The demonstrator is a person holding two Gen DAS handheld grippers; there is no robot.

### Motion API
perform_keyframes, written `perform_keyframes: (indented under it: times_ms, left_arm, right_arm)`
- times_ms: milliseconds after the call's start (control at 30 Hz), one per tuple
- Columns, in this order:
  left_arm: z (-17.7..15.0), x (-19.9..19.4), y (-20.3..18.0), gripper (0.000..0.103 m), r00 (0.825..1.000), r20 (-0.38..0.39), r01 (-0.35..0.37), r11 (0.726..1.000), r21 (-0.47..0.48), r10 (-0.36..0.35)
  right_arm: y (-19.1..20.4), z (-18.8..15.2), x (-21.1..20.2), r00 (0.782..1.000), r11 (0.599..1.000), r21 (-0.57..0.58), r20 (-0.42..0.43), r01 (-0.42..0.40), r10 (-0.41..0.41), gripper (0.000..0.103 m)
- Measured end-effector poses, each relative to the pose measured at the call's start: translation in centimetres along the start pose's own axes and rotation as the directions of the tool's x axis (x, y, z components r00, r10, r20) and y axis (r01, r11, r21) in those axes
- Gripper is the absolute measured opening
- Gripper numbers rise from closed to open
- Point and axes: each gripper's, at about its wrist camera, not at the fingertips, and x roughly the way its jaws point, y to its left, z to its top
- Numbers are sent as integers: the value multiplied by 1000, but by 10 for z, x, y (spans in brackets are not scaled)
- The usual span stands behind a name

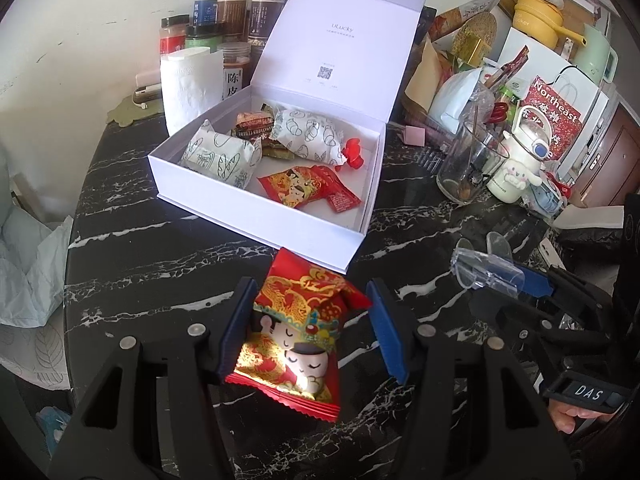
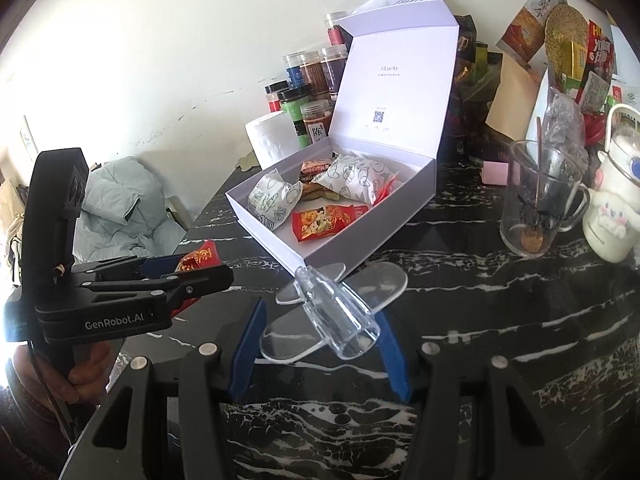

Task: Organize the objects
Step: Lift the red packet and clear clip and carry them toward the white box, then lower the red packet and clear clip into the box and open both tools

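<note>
Clearly the red and gold foil snack packet printed with cartoon figures (image 1: 298, 332) is light, crinkly and soft; it sits between the blue pads of the left gripper (image 1: 310, 330), whose jaws are half closed on its sides, just short of the open white cardboard gift box (image 1: 260, 216). A mid-body squeeze suits it; too hard would crush the contents. The right gripper (image 2: 320, 342) pinches a clear plastic stand with round flat feet (image 2: 334, 312), which looks rigid, slick and likely to twist. Both hang above the black marble counter (image 2: 500, 320).
</note>
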Motion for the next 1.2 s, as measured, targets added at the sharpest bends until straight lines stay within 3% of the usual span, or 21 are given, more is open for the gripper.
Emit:
perform_keyframes:
  times_ms: [367,500,1200]
  left_arm:
    - [40,-7,1,55,998,57,-24,999,34,22]
    - [54,-5,3,55,997,73,-28,999,40,25]
    - [113,37,15,55,997,73,-46,996,72,40]
  right_arm:
    - [7,40,-2,999,997,-77,38,30,-27,55]
    - [6,53,2,999,996,-87,34,1,2,55]
    - [-12,114,51,999,990,-136,46,26,-20,55]
